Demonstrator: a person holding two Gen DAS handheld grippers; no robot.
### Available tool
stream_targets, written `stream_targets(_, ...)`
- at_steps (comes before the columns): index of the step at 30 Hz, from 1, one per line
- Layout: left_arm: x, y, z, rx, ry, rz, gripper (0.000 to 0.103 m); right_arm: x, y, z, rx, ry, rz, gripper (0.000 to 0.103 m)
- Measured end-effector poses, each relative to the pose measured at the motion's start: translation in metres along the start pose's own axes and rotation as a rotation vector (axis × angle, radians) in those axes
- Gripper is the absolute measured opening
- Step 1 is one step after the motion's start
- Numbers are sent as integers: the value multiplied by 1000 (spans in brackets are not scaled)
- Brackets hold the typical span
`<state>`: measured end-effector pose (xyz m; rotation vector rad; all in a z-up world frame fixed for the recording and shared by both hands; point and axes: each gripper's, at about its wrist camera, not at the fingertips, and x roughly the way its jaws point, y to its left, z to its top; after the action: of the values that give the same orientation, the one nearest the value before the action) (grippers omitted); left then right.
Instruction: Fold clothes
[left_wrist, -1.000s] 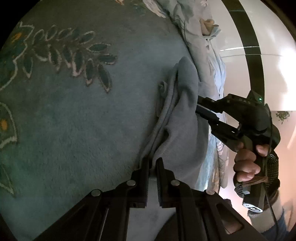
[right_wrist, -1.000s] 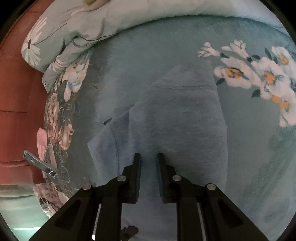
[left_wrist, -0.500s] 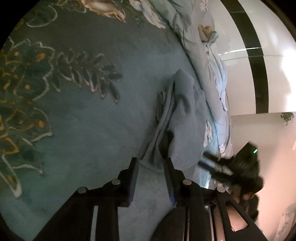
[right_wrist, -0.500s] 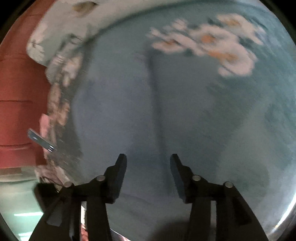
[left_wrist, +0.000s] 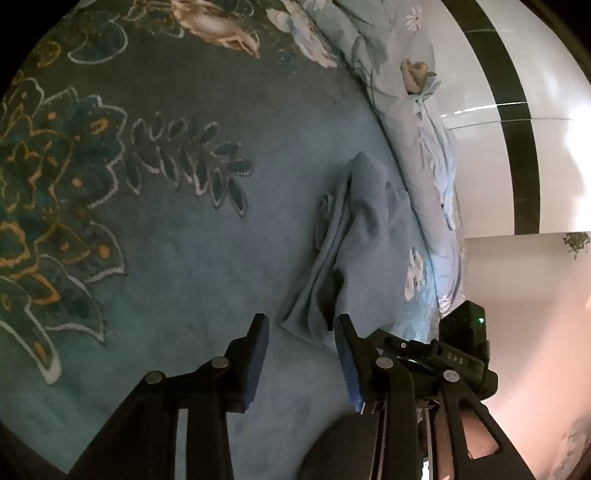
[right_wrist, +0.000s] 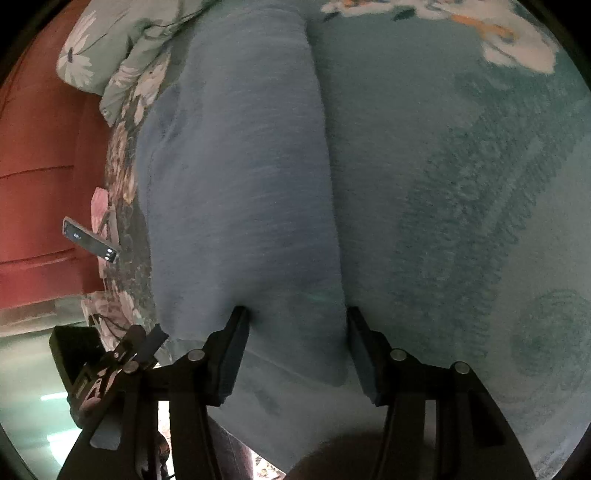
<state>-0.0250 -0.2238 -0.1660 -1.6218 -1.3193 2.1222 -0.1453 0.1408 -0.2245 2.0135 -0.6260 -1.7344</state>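
**Fold partly made, both tongs let go**

The grey-blue garment (left_wrist: 364, 236) lies on the teal floral blanket (left_wrist: 155, 240) of the bed, bunched into a long narrow strip w/ visible ridges and layered edges. Its near corner sits just ahead of the left tongs (left_wrist: 301, 334), between the tips but not touching either pad. Left tongs are released and their jaws are opening; nothing gripped.

In the right wrist view the same garment (right_wrist: 240, 192) runs as a long band straight out from the right tongs (right_wrist: 295, 328), its near end passing under and between the tips. Jaws stand apart, closing a bit, pads not pinching cloth (blur makes contact hard to judge).

Progress, my guess: lengthwise fold looks done, approx. halfway. Left: smooth the lumpy far end, fold the strip across into a compact pile, square the edges.

Beside the strip, to the left of the right tongs: a flowered quilt (right_wrist: 110, 62) and a small phone-like thing (right_wrist: 92, 245).
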Motion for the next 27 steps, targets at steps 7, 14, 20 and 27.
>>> stream_targets(7, 12, -6, -4, 19, 36, 23, 41, -8, -2, -8, 49, -60, 66, 15)
stream_targets(14, 23, -8, -2, 26, 64, 45, 41, -64, -10, 18, -19, -138, -3, 13)
stream_targets(20, 31, -21, 12, 35, 73, 28, 41, -119, -37, 67, -69, -180, -142, 12)
stream_targets(27, 46, -46, 46, 44, 45, 23, 47, -115, -72, 88, -5, -148, -147, 12)
